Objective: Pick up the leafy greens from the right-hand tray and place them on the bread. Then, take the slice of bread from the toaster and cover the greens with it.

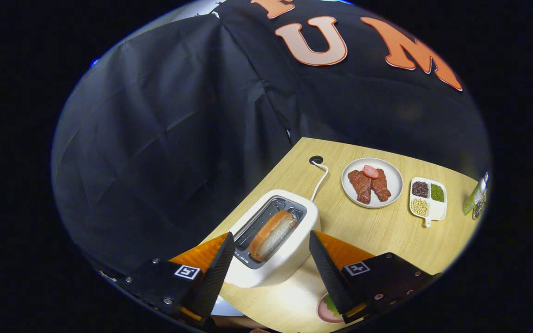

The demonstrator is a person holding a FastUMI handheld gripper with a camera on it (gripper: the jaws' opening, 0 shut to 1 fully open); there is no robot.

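Note:
A white toaster (289,245) stands near the wooden table's left edge, with a browned slice of bread (273,235) standing in its slot. My gripper (271,240) hovers above it, open, one finger on each side of the toaster's top and the bread between the tips without contact. Under the right finger, a pink plate (326,311) with a bit of leafy green (331,305) on it peeks out; most of it is hidden by the gripper.
A white cable (320,179) runs from the toaster to a hole in the table. Beyond lie a white plate (389,194) with meat pieces and a small divided tray (437,210) of beans. A green bottle (474,196) stands at the far right.

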